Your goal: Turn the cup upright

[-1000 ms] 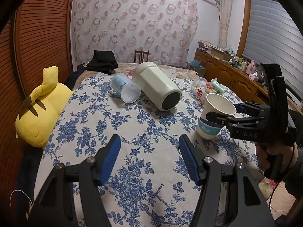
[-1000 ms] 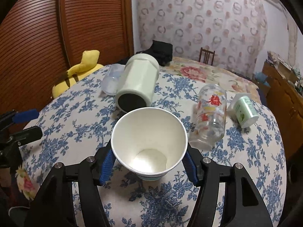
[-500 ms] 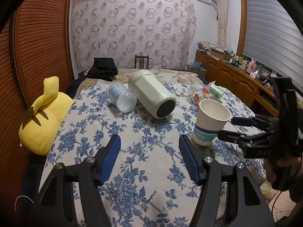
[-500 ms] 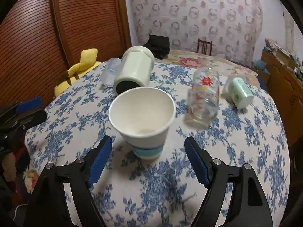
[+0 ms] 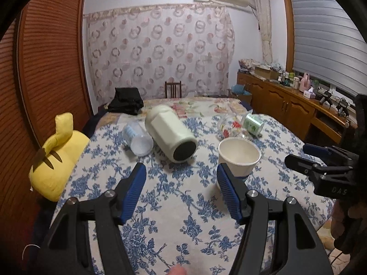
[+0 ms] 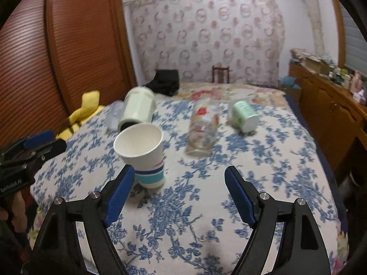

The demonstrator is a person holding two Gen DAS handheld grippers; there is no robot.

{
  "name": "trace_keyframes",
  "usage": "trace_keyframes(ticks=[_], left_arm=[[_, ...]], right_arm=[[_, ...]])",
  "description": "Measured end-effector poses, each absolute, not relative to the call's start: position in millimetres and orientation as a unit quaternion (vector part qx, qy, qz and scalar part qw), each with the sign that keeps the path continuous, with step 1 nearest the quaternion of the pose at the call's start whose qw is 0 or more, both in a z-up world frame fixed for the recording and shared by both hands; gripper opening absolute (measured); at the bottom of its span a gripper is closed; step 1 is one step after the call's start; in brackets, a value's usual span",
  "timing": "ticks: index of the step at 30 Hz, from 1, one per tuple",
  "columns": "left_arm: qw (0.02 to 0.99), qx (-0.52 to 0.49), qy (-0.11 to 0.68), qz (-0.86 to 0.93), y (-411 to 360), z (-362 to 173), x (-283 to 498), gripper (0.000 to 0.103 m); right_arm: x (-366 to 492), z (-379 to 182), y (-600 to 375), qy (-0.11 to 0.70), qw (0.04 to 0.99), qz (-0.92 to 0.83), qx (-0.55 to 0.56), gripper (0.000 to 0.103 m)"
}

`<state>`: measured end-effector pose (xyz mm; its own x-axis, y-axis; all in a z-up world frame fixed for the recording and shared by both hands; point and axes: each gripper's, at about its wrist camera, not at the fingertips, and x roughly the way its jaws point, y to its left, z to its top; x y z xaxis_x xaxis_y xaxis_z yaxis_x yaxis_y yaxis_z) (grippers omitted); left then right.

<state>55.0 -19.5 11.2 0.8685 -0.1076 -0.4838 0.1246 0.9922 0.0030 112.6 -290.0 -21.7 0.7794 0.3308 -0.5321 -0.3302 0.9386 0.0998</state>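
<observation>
A white paper cup (image 6: 142, 153) with blue and teal bands stands upright on the blue floral tablecloth (image 6: 229, 183); it also shows in the left wrist view (image 5: 238, 158). My right gripper (image 6: 179, 190) is open and empty, drawn back from the cup, which stands just beyond its left finger. My left gripper (image 5: 181, 190) is open and empty above the cloth, the cup just behind its right fingertip. The right gripper shows from the side in the left wrist view (image 5: 305, 155).
Lying on their sides: a large pale green tumbler (image 5: 172, 137), a clear plastic cup (image 5: 137, 137), a printed glass (image 6: 203, 128) and a small green cup (image 6: 244, 116). A yellow plush toy (image 5: 57, 155) sits at the table's left edge. Wooden cabinets (image 5: 286, 107) stand right.
My right gripper opened, let go of the paper cup and pulled back; the cup stays upright on the cloth. My left gripper pulled back and tilted up a little.
</observation>
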Motion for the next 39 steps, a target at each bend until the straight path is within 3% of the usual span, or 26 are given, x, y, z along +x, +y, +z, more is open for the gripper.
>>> trace_keyframes(ticks=[15, 39], left_arm=[[0.978, 0.006, 0.207, -0.038, -19, 31, 28, 0.064], [0.979, -0.001, 0.202, -0.036, -15, 29, 25, 0.064]], right_arm=[[60, 14, -296, 0.184, 0.972, 0.148, 0.017, 0.083], [58, 7, -291, 0.181, 0.972, 0.149, 0.010, 0.083]])
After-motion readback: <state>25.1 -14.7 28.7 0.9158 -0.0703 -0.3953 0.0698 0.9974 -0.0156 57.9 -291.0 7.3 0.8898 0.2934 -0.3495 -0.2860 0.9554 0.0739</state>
